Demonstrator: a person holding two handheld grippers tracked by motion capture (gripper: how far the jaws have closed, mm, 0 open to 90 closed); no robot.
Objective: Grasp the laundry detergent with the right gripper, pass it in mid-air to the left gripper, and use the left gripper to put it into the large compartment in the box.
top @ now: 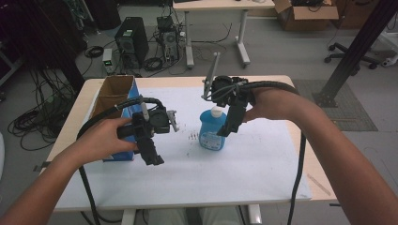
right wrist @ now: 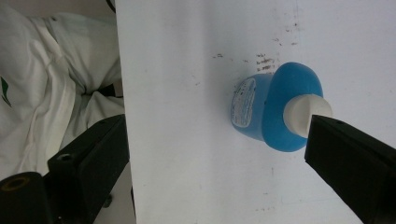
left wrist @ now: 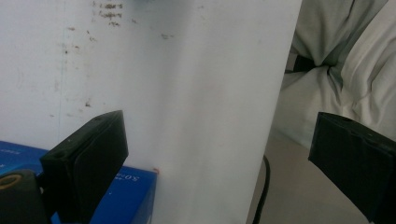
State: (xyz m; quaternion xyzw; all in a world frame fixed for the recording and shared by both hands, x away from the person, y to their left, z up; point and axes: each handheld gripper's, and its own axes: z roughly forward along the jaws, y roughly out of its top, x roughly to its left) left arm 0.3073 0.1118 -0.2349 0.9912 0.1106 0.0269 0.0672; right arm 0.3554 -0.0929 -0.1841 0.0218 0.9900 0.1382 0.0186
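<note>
A blue liquid bottle [top: 211,135] with a white cap [top: 216,111] stands upright near the middle of the white table [top: 253,164]. My right gripper [top: 226,131] hangs just right of it, above the table, tilted back toward the person. In the right gripper view the bottle [right wrist: 275,112] lies between the wide-open jaws, close to the right one, which overlaps the cap [right wrist: 303,114]; my right gripper [right wrist: 217,133] holds nothing. My left gripper [top: 155,158] hovers open by a blue-sided cardboard box [top: 115,101]. In the left gripper view the box corner [left wrist: 133,193] shows beneath my empty left gripper [left wrist: 217,133].
The open-topped box stands along the table's left side. The person's light clothing [left wrist: 336,60] lies past the near table edge. On the floor beyond are a computer tower [top: 132,43], cables, another desk [top: 216,5], a cardboard box [top: 305,15] and a black slanted post [top: 357,47].
</note>
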